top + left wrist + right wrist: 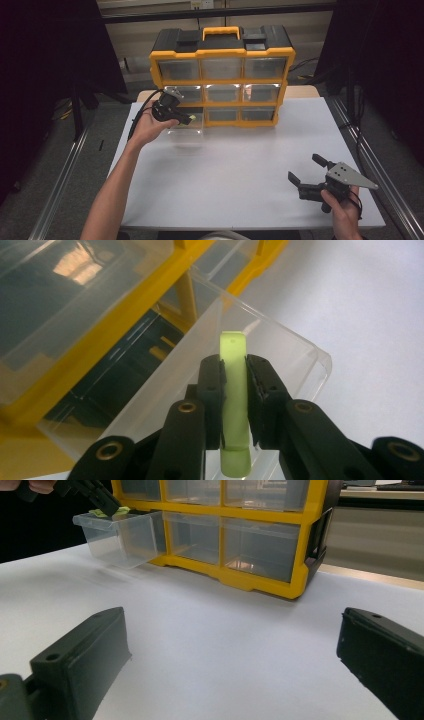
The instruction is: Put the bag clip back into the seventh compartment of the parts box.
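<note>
Two black, matte plastic two-jaw grippers (186, 119) (306, 171) are showing brass-ringed screw holes; a grey triangular plate (351, 176) is topping the right one, bare forearms (112, 192) entering below.

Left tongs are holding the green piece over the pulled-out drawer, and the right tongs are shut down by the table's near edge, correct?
Not quite: the right tongs are open, not shut. The right gripper view shows their two jaws set far apart with bare table between them. The rest holds: the left tongs clamp the green piece over the pulled-out drawer, as the left gripper view shows.
</note>
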### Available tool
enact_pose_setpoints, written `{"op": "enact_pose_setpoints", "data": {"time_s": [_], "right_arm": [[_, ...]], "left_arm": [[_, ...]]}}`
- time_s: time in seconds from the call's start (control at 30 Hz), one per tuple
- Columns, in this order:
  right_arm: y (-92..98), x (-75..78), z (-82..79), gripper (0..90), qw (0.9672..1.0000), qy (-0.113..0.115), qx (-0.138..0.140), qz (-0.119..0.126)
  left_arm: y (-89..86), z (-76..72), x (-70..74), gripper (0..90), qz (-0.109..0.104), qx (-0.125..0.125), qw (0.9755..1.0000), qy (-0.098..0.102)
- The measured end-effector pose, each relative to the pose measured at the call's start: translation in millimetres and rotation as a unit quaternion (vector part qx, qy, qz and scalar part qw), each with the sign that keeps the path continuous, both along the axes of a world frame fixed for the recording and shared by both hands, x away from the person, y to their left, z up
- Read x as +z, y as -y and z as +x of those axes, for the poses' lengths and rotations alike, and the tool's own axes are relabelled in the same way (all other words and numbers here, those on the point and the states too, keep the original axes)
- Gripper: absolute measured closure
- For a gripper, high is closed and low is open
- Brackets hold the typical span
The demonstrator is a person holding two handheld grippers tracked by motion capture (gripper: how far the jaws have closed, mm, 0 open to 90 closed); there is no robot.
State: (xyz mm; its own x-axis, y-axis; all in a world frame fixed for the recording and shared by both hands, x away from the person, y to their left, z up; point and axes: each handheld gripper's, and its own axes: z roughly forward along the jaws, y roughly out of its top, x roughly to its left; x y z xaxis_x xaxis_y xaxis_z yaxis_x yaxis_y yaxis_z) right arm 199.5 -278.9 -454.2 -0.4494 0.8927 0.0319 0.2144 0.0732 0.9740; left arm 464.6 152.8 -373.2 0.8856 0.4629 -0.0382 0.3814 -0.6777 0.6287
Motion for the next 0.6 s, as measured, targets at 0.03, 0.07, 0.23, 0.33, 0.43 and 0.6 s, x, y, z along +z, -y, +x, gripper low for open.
{"op": "enact_pose_setpoints", "data": {"time_s": [0.03, 0.07, 0.23, 0.33, 0.43, 0.6], "right_arm": [[0.0, 0.0, 0.0, 0.0, 1.0000, 0.000, -0.001, 0.000], [0.2, 0.0, 0.2, 0.0, 1.0000, 0.001, -0.002, 0.001], [-0.5, -0.1, 0.6, 0.0, 1.0000, -0.001, 0.000, 0.000], [-0.3, -0.4, 0.5, 0.0, 1.0000, 0.000, -0.003, 0.001], [-0.3, -0.5, 0.6, 0.0, 1.0000, 0.000, -0.004, 0.002], [0.2, -1.0, 1.0, 0.0, 1.0000, -0.001, 0.000, 0.001]], "left_arm": [[0.2, 0.6, -1.0, 77.9, 0.006, -0.002, 1.0000, 0.001], [0.5, 1.2, -1.8, 77.9, 0.005, -0.004, 1.0000, 0.001], [0.9, 3.2, -3.2, 76.7, 0.008, -0.013, 0.9999, -0.001], [1.8, 3.0, -4.4, 75.0, -0.003, 0.002, 1.0000, -0.002], [1.6, 2.5, -3.9, 65.9, -0.004, 0.005, 1.0000, -0.003], [-1.8, 2.1, -0.6, 55.9, -0.006, 0.001, 0.9999, 0.009]]}}
